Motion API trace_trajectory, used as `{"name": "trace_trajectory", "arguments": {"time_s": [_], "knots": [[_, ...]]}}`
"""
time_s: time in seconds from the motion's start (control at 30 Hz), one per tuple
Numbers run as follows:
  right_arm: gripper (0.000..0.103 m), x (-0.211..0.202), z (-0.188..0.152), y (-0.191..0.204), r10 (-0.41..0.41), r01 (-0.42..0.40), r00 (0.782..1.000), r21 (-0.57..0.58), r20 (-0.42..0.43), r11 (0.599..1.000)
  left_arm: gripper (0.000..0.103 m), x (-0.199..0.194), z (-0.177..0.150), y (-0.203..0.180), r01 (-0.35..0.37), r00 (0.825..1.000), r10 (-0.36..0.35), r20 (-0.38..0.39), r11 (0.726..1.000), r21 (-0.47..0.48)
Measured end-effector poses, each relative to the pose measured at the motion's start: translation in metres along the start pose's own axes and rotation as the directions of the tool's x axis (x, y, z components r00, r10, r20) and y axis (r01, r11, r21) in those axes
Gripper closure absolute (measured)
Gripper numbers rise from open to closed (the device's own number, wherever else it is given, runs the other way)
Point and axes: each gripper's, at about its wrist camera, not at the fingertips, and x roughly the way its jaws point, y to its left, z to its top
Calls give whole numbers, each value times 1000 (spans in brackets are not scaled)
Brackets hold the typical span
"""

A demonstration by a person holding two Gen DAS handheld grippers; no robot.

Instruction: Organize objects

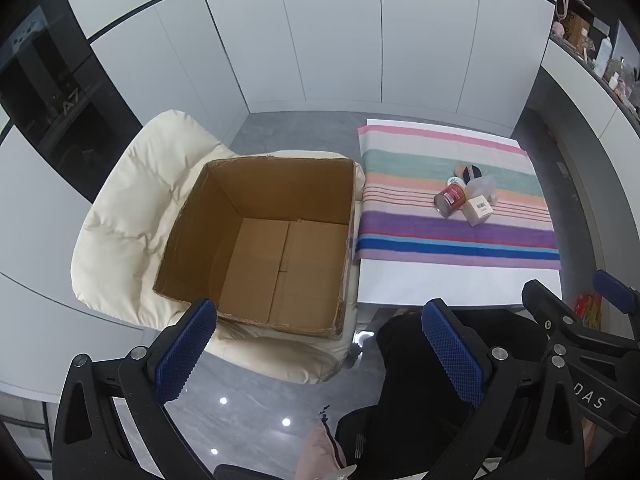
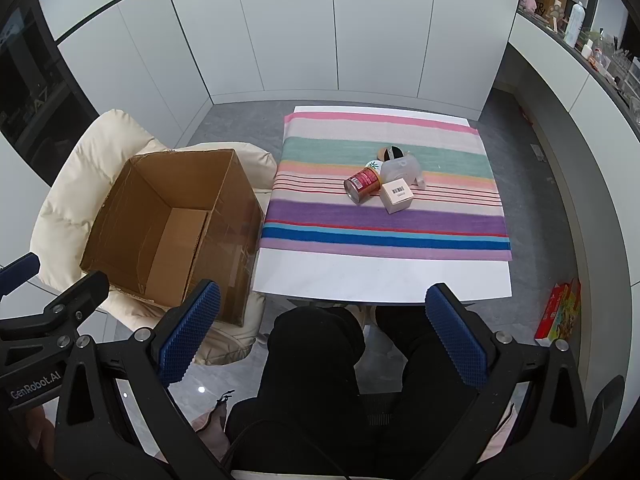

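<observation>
The left gripper point(image 1: 320, 344) and right gripper point(image 2: 322, 334) are hovering with jaws wide apart, holding nothing. Nothing looks sorted yet: the cardboard box point(image 1: 256, 248) is sitting empty on the chair point(image 1: 120, 216), while the can point(image 2: 362, 184), small carton point(image 2: 397, 197) and other items are lying clustered on the worktop point(image 2: 380, 280).

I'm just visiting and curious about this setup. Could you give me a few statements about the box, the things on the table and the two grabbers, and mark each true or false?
1. The cardboard box has nothing in it. True.
2. The red can stands upright. False: it lies on its side.
3. The box sits on the striped cloth. False: it sits on a cream chair.
4. Both the left gripper and right gripper have open jaws holding nothing. True.
</observation>
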Motion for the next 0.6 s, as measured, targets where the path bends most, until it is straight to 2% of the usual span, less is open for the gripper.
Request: {"name": "trace_trajectory", "arguments": {"time_s": [0.6], "knots": [[0,-1,-1,0,4,-4,1000,0,-4,1000,0,-4,0,-1,1,1000,-2,7,1000,11]]}}
